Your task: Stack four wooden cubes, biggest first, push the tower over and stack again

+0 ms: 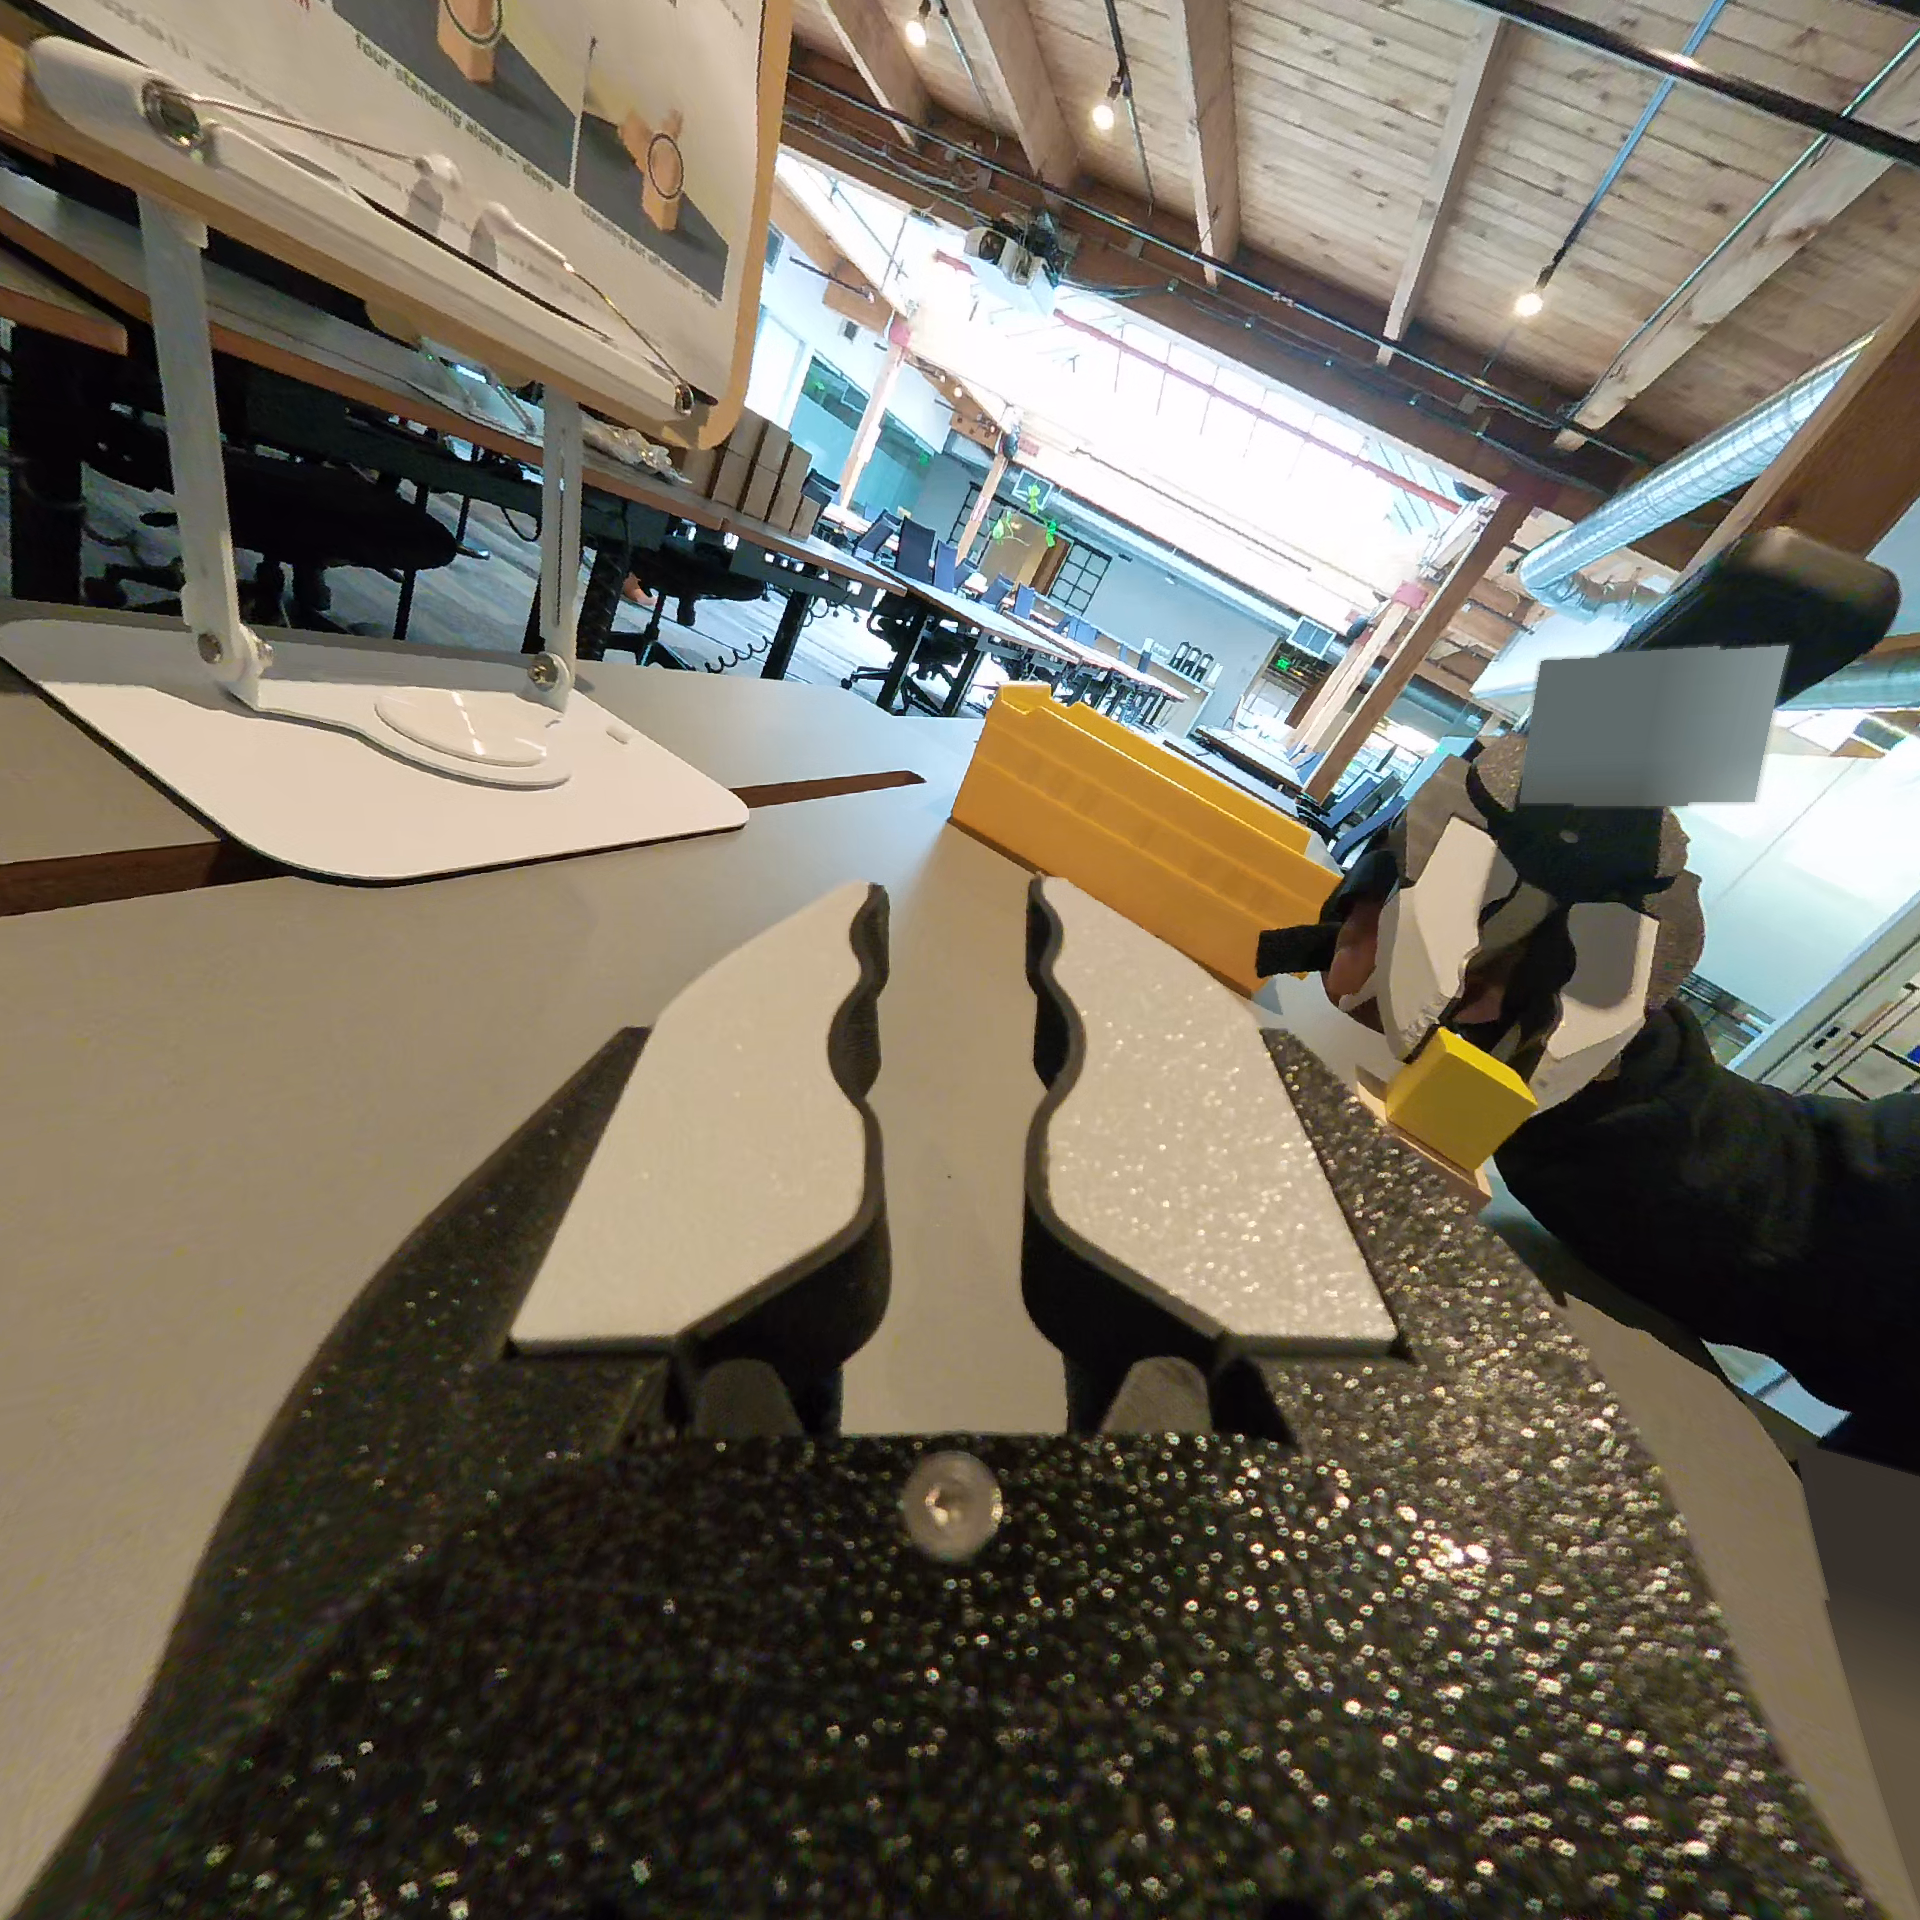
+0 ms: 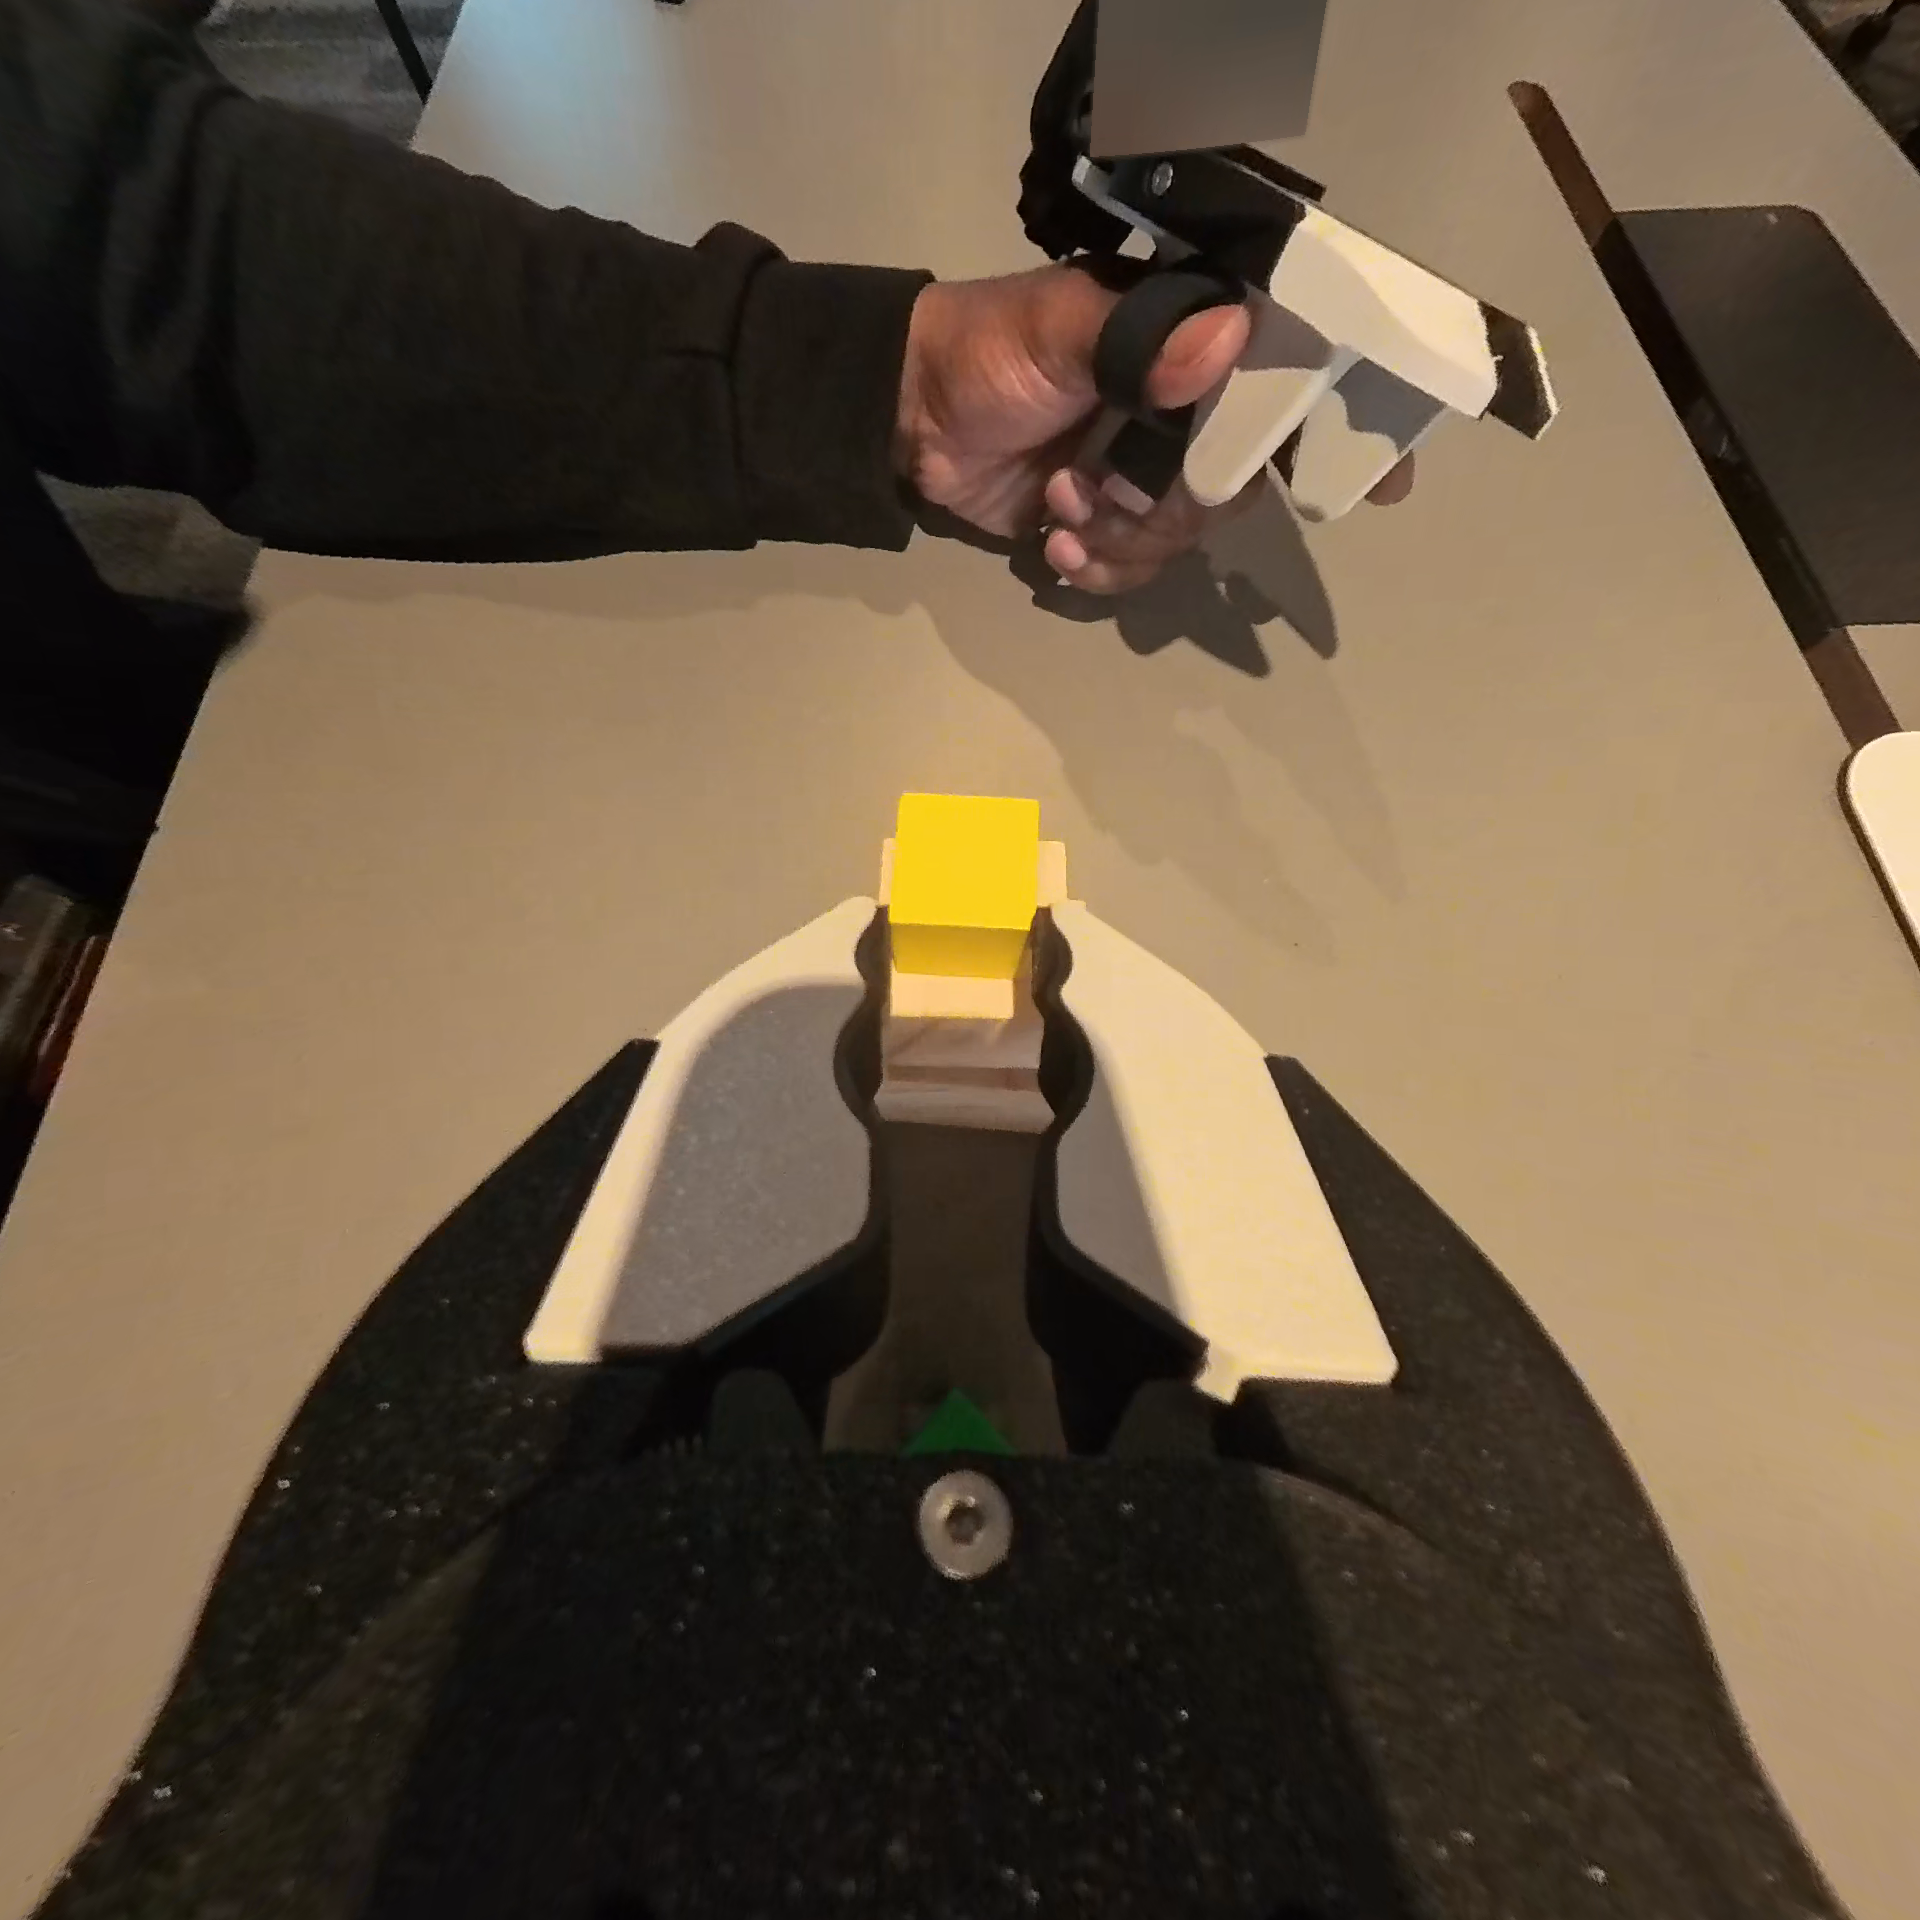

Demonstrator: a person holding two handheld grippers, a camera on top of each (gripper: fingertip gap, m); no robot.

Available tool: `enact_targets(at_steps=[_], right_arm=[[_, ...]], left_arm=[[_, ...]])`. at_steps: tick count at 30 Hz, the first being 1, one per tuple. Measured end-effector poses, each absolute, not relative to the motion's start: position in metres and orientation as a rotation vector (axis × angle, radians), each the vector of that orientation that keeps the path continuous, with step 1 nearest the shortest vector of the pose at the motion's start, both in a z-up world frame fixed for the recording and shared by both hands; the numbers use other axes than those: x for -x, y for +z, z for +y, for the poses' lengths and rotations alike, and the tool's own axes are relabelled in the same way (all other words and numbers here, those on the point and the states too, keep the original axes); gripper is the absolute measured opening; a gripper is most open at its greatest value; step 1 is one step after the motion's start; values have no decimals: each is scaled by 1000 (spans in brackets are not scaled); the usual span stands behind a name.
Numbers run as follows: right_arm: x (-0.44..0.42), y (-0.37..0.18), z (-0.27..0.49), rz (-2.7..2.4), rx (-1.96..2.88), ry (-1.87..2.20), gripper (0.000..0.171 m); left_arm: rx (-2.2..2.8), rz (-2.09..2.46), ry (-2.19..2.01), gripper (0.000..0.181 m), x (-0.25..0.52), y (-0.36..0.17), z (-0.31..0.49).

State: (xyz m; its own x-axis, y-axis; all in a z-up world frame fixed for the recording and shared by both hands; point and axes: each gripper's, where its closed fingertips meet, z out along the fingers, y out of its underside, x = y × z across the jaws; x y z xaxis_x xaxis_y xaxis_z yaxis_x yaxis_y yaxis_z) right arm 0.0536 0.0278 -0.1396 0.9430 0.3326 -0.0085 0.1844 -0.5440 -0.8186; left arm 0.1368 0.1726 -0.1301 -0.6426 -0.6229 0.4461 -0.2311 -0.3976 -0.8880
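A yellow cube [image 2: 966, 862] tops a stack on the grey table [image 2: 520, 831]. Under it are a pale wooden cube [image 2: 951, 1000] and a darker wooden cube [image 2: 961, 1081]. A green piece [image 2: 956, 1425] shows low between my right finger bases; I cannot tell what it is. My right gripper [image 2: 966, 920] is shut on the yellow cube from both sides. In the left wrist view it [image 1: 1507, 1029] comes down on the yellow cube [image 1: 1460, 1091]. My left gripper [image 1: 956, 904] is empty over bare table left of the stack, jaws a narrow gap apart; it also shows in the right wrist view [image 2: 1278, 488].
A yellow bin [image 1: 1122, 831] stands behind the stack. A white stand [image 1: 416, 769] holding a printed sheet is at the far left. A dark plate [image 2: 1766, 416] lies at the table's right side. A person's hand [image 2: 997, 405] and dark sleeve hold the left gripper. The grippers' ends are close to 15 centimetres from one another.
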Motion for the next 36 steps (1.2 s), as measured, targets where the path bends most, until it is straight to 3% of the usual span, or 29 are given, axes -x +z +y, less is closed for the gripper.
enact_targets(at_steps=[17,27,36], right_arm=[[-55,-140,29,-373,2139,184,27],[-57,-137,26,-377,2132,152,44],[-79,-133,-6,-223,2039,-2,45]], left_arm=[[1162,1542,-2128,25,-137,-130,173],[1157,1540,-2128,25,-137,-130,173],[1148,1529,-2131,25,-136,-128,174]])
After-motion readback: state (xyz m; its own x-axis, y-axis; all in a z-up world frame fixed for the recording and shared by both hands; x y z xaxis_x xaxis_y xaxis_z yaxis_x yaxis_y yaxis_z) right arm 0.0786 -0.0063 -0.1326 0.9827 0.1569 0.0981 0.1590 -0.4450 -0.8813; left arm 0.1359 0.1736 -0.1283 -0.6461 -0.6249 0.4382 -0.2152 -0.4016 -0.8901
